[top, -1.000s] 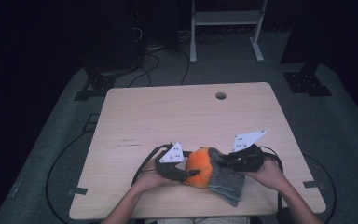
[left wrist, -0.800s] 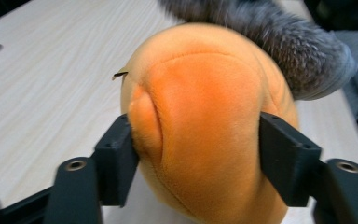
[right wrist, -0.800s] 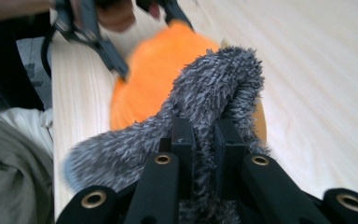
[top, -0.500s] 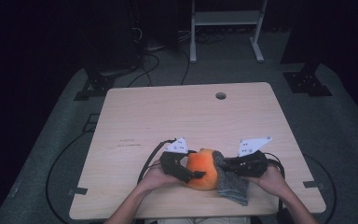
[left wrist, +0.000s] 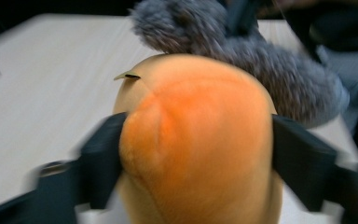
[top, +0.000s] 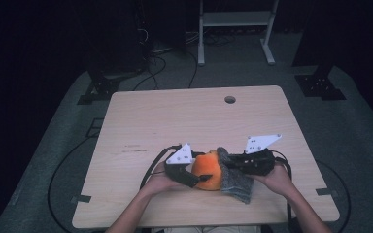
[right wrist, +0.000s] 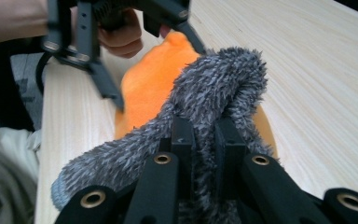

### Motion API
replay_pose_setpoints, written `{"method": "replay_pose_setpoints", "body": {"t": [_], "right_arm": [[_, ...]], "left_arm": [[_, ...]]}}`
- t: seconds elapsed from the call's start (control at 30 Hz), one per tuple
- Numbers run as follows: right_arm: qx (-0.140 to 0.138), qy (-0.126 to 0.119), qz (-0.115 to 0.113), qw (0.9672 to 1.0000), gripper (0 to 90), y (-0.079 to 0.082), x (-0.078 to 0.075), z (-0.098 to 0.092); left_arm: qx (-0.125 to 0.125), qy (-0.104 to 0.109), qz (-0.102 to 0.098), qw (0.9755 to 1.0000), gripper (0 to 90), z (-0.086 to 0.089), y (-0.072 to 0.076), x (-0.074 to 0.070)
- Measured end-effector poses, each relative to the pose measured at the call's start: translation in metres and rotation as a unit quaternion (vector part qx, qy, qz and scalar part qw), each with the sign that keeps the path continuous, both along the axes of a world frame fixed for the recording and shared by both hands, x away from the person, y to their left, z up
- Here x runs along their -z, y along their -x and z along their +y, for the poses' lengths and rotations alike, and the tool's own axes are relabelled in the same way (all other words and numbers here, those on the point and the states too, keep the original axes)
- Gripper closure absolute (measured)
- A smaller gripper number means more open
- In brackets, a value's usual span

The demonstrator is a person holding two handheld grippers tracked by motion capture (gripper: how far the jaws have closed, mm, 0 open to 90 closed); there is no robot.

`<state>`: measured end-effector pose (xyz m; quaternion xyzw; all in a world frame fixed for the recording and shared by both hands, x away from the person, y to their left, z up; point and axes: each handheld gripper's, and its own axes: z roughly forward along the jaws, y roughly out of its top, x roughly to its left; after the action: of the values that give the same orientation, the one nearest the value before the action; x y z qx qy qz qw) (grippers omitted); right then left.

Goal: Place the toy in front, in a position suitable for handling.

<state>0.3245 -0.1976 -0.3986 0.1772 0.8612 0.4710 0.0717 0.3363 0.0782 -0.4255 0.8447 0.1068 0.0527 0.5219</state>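
Near table (top: 141, 121) edge: right gripper (right wrist: 200, 135) is pinching the grey fuzzy sock (right wrist: 214, 88), anchoring it; left gripper (left wrist: 196, 144), jaws just been opening, is straddling the orange sock (left wrist: 196, 140) to separate them.

Wooden table (top: 175, 121), metal stand (top: 235, 19), floor cables (top: 167, 53)

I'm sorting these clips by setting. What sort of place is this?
Probably a lab or recording studio: a bare wooden table on grey floor mats, cables trailing over the floor, and dark surroundings.
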Motion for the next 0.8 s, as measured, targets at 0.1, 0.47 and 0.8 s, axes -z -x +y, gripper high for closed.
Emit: {"method": "replay_pose_setpoints", "body": {"t": [0.1,0.47,0.8], "right_arm": [[-0.013,0.002,-0.003,0.9999,80.6,0.005,0.001,0.009],[0.02,0.017,0.042,0.9988,80.5,0.008,0.026,-0.031],[0.0,-0.021,0.011,0.9997,80.4,0.004,0.002,-0.021]], "left_arm": [[-0.013,-0.007,0.02,0.9997,12.7,-0.002,0.0,-0.003],[0.003,-0.006,-0.046,0.9989,43.2,0.002,0.01,0.0],[0.023,-0.004,-0.127,0.9916,45.2,0.005,0.011,-0.005]]}}
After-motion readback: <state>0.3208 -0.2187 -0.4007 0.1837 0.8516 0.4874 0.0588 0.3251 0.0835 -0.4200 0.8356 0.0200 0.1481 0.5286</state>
